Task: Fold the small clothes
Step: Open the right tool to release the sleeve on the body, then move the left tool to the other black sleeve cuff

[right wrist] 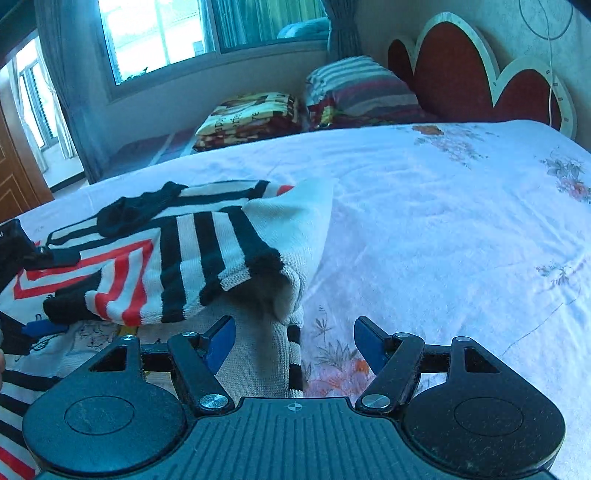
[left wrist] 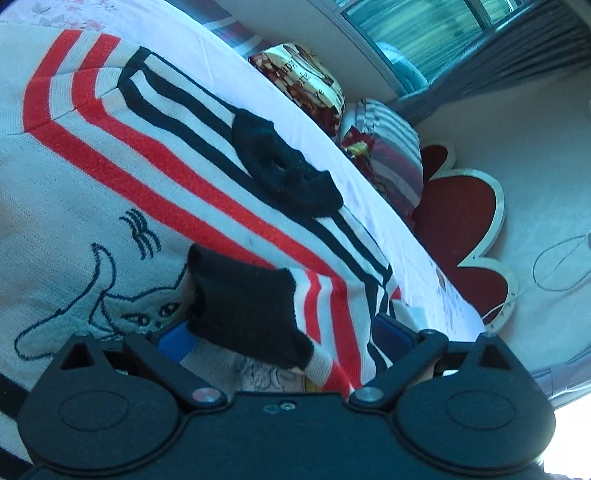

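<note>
A small white knit sweater (left wrist: 74, 177) with red and navy stripes, a cat drawing and black cuffs lies on the bed. In the left wrist view my left gripper (left wrist: 284, 339) is open, its blue pads (left wrist: 388, 332) wide apart, with a sleeve's black cuff (left wrist: 243, 306) draped between them. In the right wrist view the sweater (right wrist: 207, 251) lies folded at the left, one sleeve laid over its body. My right gripper (right wrist: 295, 343) is open over the sweater's right edge, holding nothing. The left gripper (right wrist: 22, 251) shows at the far left edge.
The bed has a white floral sheet (right wrist: 443, 229). Folded blankets (right wrist: 251, 118) and a striped pillow (right wrist: 362, 92) lie at the far side. A red scalloped headboard (right wrist: 465, 70) stands at the back right, with a window (right wrist: 162, 33) behind.
</note>
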Available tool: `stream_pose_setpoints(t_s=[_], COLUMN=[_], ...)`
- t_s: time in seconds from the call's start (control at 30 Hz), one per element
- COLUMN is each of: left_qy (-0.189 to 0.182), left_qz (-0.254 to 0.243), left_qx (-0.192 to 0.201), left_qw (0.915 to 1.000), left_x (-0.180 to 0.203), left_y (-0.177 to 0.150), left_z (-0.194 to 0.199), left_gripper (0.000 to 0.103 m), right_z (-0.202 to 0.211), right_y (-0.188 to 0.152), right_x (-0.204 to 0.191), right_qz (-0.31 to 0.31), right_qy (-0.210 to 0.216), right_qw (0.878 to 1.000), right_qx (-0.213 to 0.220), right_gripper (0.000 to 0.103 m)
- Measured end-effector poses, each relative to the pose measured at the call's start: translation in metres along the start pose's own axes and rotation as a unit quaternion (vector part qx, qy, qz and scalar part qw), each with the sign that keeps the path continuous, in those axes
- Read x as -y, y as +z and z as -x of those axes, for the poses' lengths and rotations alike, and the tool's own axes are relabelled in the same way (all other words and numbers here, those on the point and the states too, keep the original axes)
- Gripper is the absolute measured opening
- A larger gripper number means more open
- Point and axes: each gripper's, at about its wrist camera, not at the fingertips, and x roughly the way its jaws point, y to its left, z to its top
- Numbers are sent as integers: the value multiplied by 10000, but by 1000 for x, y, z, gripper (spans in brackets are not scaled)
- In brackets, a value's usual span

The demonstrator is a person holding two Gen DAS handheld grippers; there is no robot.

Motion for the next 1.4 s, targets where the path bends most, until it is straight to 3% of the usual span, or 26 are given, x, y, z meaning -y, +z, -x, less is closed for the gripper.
stream_pose_setpoints(t_s=[0.03,0.07,0.1,0.13,0.23,0.3,0.33,0.5,0.63,0.67,0.7,0.83,1.0,1.1,1.13,1.17,1.23,1.4], left_qy=[4,7,-10,-68,-40,-73,-128,-252,-136,-71,6,238,710,776,821,900,1047,952], left_qz=[-1,-2,-25,-4,167,60,14,-358,-444,-440,-439,-386,-633,-609,-605,-632,-675,-928], left_qx=[45,149,232,159,204,362,436,778,1004,1014,1028,1011,631,554,585,659,940,1082], left_qw=[10000,9999,9997,9999,9996,9993,9990,9960,9939,9939,9937,9938,9935,9936,9931,9917,9878,9852], left_x=[0,1,1,-2,-11,-10,-8,-1,-8,-10,-13,-26,-40,-42,-40,-40,-40,-24], left_y=[0,1,2,6,12,17,19,35,46,47,48,49,39,40,41,40,40,44], left_z=[-1,1,0,-3,-1,6,11,40,56,57,59,56,37,40,44,52,69,86], left_gripper=[95,82,59,5,9,9,9,9,9,9,9,9,9,19,28,43,56,56], right_z=[-3,-5,-7,-10,-12,-15,-17,-25,-30,-31,-29,-25,-32,-22,-17,-13,-2,12], right_y=[0,-1,-1,-2,-3,-3,-3,5,12,14,14,12,5,4,4,4,4,14], right_x=[-1,-2,-2,-3,-6,-6,-5,-6,-13,-14,-14,-14,-1,2,4,6,10,15], right_qz=[18,35,35,20,33,-18,-80,-220,-162,-173,-201,-136,-373,-299,-307,-327,-349,-341], right_qy=[-14,-35,-40,-31,-58,-48,-30,-99,19,64,106,124,91,137,151,137,136,149], right_qw=[10000,10000,10000,10000,10000,10000,9999,9997,9999,9998,9997,9998,9990,9990,9990,9990,9991,9993], right_qx=[-8,-10,-23,-42,-38,-74,-102,-2,7,21,43,45,-235,-293,-288,-279,-201,60], right_gripper=[71,71,71,71,68,35,31,31,31,27,13,13,14,15,18,25,38,41])
